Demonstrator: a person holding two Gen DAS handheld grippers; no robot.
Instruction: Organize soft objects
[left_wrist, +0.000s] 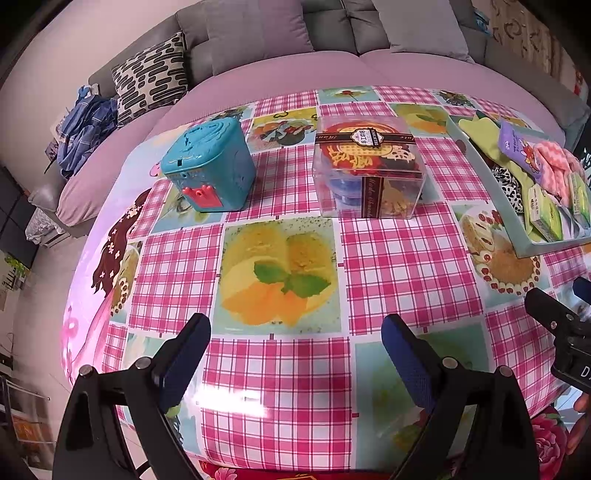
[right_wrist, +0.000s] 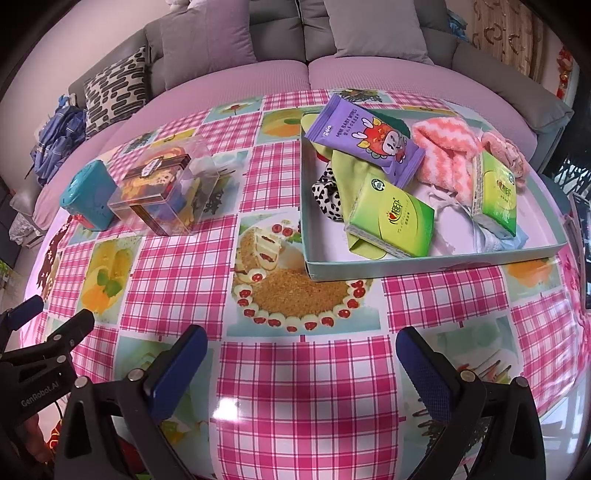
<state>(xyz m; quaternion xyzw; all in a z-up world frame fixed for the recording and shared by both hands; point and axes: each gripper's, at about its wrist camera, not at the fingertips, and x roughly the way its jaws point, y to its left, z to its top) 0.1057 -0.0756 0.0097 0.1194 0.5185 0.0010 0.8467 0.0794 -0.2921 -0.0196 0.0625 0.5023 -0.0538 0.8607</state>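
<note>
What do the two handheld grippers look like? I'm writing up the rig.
Both the left gripper and right gripper have black angular frames with silver bolts and textured blue pads. The left one's body reads "GenRobot.AI" in the right wrist view.

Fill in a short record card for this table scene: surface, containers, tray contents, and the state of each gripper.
Surface: pink checked tablecloth
Containers: teal box; clear gift box
Tray: shallow tray
Tray contents: purple wipes pack, two green tissue packs, pink fluffy cloth, green cloth
Left gripper: open, empty
Right gripper: open, empty
</note>
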